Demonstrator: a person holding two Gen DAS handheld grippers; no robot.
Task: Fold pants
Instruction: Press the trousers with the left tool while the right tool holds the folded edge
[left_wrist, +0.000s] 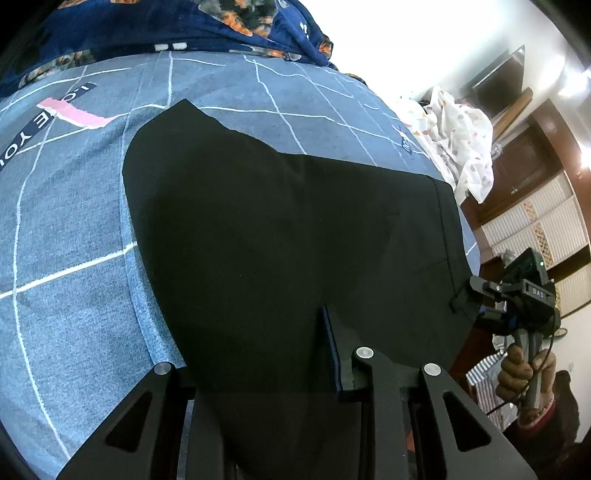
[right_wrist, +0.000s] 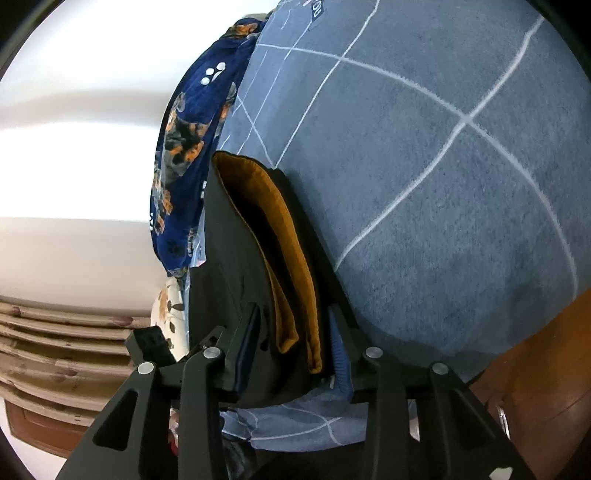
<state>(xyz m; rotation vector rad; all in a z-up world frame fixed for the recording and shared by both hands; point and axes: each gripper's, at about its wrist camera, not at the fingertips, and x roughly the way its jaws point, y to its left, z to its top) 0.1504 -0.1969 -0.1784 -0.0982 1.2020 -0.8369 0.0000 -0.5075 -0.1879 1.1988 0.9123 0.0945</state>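
Note:
Black pants (left_wrist: 277, 221) lie spread on a blue-grey bed sheet (left_wrist: 66, 221) with white grid lines. My left gripper (left_wrist: 297, 314) is at their near edge. One finger (left_wrist: 338, 350) lies on top and the other is hidden under the cloth, so the jaws are shut on the fabric. In the right wrist view the waistband with its orange lining (right_wrist: 291, 258) stands folded between the fingers of my right gripper (right_wrist: 293, 310). A dark gap shows beside the right pad (right_wrist: 338, 350), so the jaws are open around it. From the left wrist view, the right gripper (left_wrist: 476, 295) sits at the pants' right edge, held by a hand (left_wrist: 524, 369).
A dark blue flowered blanket (left_wrist: 184, 29) is bunched along the far side of the bed (right_wrist: 192, 147). A white patterned cloth (left_wrist: 458, 140) hangs at the bed's right corner. Wooden furniture (right_wrist: 535, 350) stands close beside the mattress edge.

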